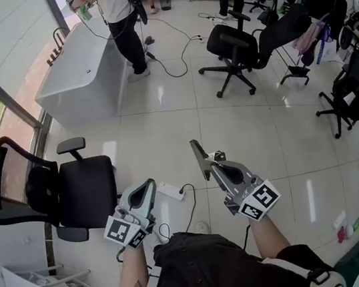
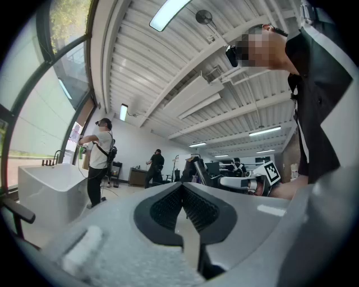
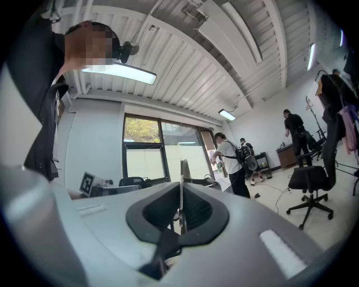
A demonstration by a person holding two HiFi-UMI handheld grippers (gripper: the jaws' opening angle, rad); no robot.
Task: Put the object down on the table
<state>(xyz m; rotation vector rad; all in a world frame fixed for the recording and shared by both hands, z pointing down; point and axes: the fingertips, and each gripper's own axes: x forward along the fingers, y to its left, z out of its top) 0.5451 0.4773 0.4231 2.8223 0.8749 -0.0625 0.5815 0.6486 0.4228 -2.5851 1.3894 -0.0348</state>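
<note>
My right gripper (image 1: pixel 214 168) is shut on a thin flat grey piece (image 1: pixel 199 158) that sticks out past its tips, up and to the left. In the right gripper view the piece (image 3: pixel 182 168) shows edge-on, pinched between the closed jaws of the right gripper (image 3: pixel 180 193). My left gripper (image 1: pixel 148 186) hangs beside it, shut with nothing in it; the pads of the left gripper (image 2: pixel 182 189) meet. Both are held over the tiled floor in front of the person's body. No table surface shows under them.
A black office chair (image 1: pixel 72 190) stands close on the left, and a white power strip (image 1: pixel 170 190) lies on the floor between the grippers. Farther off are a white bathtub (image 1: pixel 80 70), a person in a white shirt (image 1: pixel 118 10) and more chairs (image 1: pixel 238 45).
</note>
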